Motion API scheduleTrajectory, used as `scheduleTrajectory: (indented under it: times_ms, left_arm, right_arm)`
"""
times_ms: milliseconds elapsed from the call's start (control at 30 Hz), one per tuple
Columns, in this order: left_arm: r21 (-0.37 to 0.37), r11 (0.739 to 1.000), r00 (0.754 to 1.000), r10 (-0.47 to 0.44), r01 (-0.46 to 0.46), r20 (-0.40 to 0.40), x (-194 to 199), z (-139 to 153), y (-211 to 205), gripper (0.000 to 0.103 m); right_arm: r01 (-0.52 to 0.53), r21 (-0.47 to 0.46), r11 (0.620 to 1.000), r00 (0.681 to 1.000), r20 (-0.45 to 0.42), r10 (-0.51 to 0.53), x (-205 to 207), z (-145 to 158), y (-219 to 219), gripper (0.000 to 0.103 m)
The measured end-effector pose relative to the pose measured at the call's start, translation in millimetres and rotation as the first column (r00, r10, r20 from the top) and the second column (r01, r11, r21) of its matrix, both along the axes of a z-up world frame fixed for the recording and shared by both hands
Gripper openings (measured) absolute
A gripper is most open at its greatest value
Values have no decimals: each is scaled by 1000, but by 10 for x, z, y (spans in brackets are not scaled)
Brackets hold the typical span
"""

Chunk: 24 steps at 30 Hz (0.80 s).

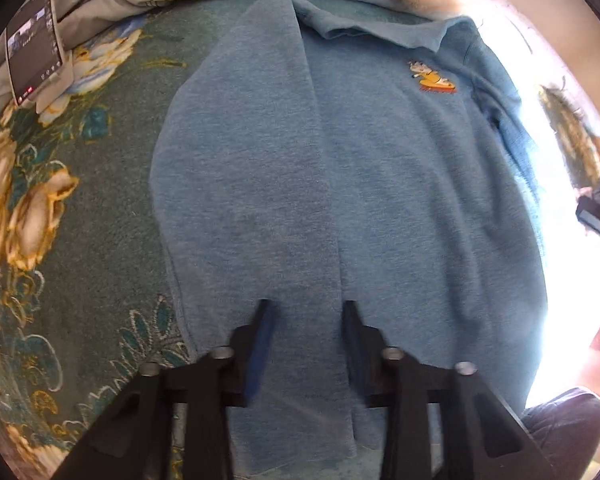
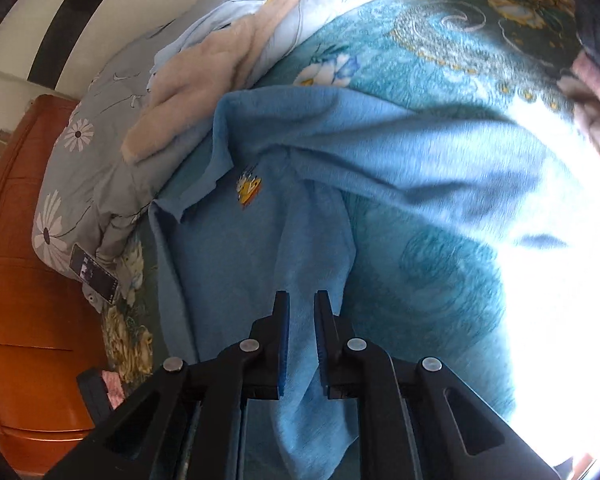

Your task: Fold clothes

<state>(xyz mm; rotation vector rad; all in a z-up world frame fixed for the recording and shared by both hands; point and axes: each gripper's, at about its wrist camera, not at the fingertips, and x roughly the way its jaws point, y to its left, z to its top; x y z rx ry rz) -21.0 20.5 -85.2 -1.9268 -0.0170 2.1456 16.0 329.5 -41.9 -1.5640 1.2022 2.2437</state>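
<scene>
1. Left black two-finger gripper [image 1: 306, 306] is hovering low over the hem end of the blue knit polo shirt [image 1: 380, 184], its fingers standing apart with nothing between them.
2. Right black two-finger gripper [image 2: 302, 300] is pinching a raised fold of the same shirt [image 2: 260, 248], cloth passing between its blue-padded fingers [image 2: 283, 320].
3. Shirt is lying on the green floral bedspread [image 1: 100, 220], one side flap folded over the body.
4. Small orange embroidered badge [image 1: 434, 78] is showing on the chest, below the collar [image 1: 380, 28].
5. Black-screened phone [image 1: 34, 56] is resting near the bedspread's far edge, against the grey flowered quilt [image 2: 84, 184].
6. Orange wooden furniture [image 2: 24, 320] is standing beyond the bed; strong glare is washing out one side of both views.
</scene>
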Motion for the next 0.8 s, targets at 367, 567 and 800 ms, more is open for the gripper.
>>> scheduleTrajectory:
  times_ms: [367,567,800]
  left_arm:
    - [-11,992,979,124,-128,-163,-12,417,-826,3]
    - [-64,943,916,300,-327,-267,-326,614,-1646,3]
    - [-142,915,902,329,-378,-280,-606,570,-2061,3]
  right_arm:
    - [82,-66,994,996,44,-79,335,-139,-136,12]
    - [77,-37,996,995,71,-74,399,-145,-131,12]
    - [-12,16,1000,989,147,9,359,-249,-225,12]
